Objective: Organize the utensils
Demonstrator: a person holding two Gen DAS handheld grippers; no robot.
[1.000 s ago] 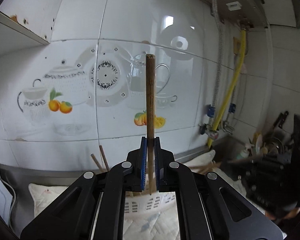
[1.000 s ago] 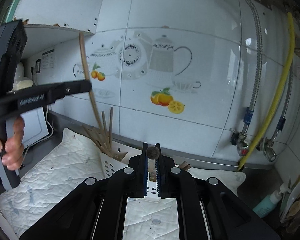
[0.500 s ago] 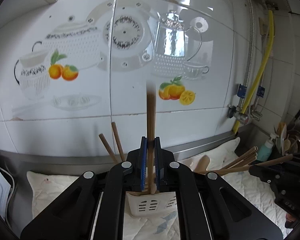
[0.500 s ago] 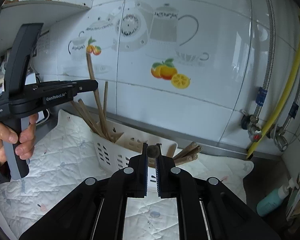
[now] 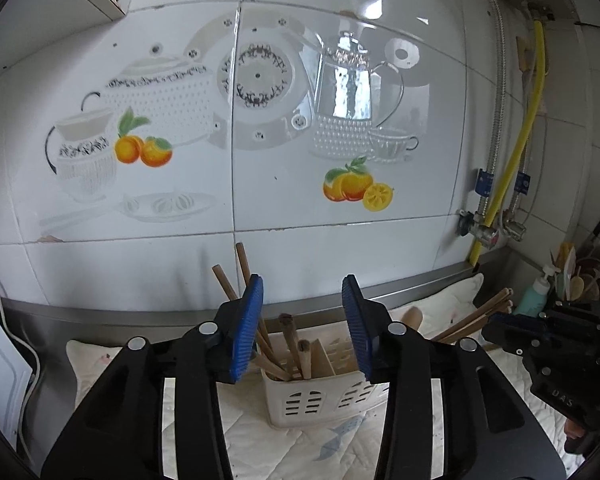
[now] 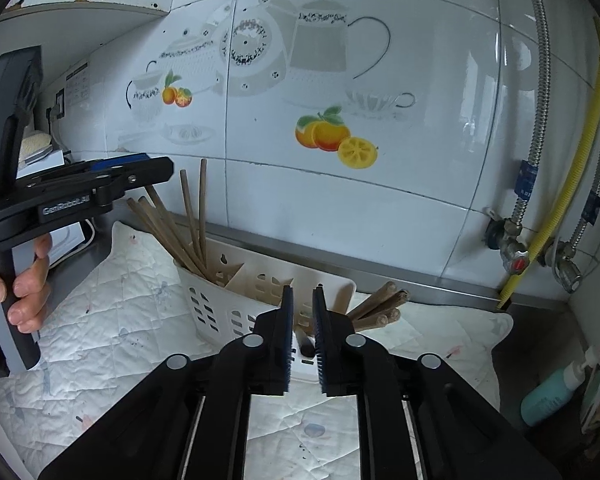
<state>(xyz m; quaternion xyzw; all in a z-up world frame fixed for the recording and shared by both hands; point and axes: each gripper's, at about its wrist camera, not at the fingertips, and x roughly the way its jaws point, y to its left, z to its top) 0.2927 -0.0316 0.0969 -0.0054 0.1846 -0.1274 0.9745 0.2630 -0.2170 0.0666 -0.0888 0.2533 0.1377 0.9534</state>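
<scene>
Below the left tool (image 5: 302, 322), whose jaws are opening with nothing between, chopsticks (image 5: 296, 350) stand in the basket (image 5: 320, 404); the right tool (image 6: 302, 334) is opening around a chopstick (image 6: 305, 345), probably to drop it.

White slotted utensil basket (image 5: 320, 400); brown wooden chopsticks (image 6: 188, 216); blue-padded black fingers (image 5: 246, 332); orange-fruit tiles (image 5: 352, 184); yellow hose (image 5: 528, 120).

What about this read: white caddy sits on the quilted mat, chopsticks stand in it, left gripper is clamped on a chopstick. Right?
Not clamped. Left wrist view: the left gripper has its jaws opening, pads clear of any chopstick. The chopsticks do stand in the white caddy on the quilted mat.
</scene>
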